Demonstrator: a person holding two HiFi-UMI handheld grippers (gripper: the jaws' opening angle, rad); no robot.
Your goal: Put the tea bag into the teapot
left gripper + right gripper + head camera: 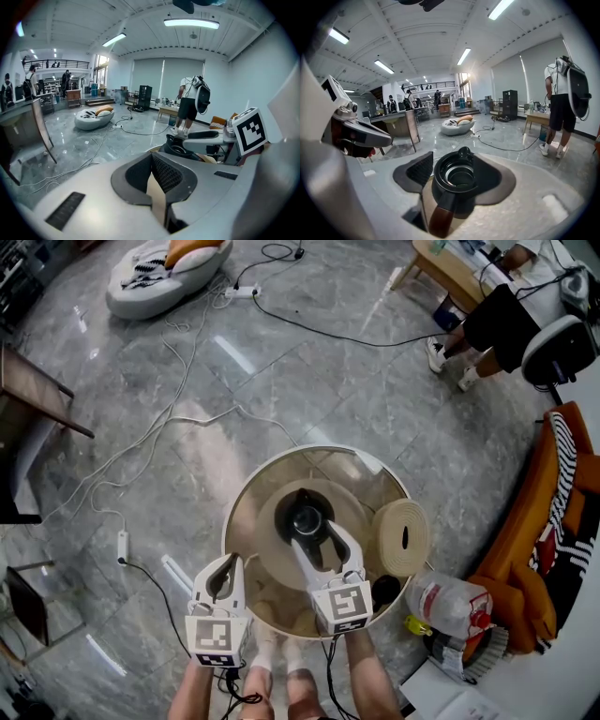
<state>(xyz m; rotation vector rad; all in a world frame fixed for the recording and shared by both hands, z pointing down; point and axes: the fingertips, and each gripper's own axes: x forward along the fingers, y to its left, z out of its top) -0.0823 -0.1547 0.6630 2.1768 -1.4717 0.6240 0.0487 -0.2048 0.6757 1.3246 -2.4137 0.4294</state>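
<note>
Nearest are the two grippers, held side by side over the near rim of a round table (pixel 246 498). The left gripper (pixel 229 562) hangs at the rim with its jaws together. In its own view the pads meet at their far ends, with only a thin wedge of pale tabletop showing behind them and nothing held.

Just right of it, the right gripper (pixel 319 534) reaches farther in, its jaws spread wide. Between them stands the teapot (pixel 307 517), black and open-topped, in the middle of the table. Its brown handle (pixel 437 221) points near, back along the gripper, and lies in the gap between the jaws. The left pad (pixel 419 172) stands clear of the pot, while the pot's body overlaps the right one in that view. The pot's mouth is dark inside with a pale ring lower down. The tea bag cannot be made out in any view.

Right of the pot, on the table, lies a pale disc (pixel 401 537) with a dark slot. A bottle (pixel 446 602) lies just beside the table's near right rim, and farther right is an orange sofa (pixel 548 521). Cables (pixel 159 432) trail over the grey floor at the left, towards a beanbag (pixel 159 276) at the far left. At the far right a person (pixel 497 315) stands by a wooden desk (pixel 448 270).
</note>
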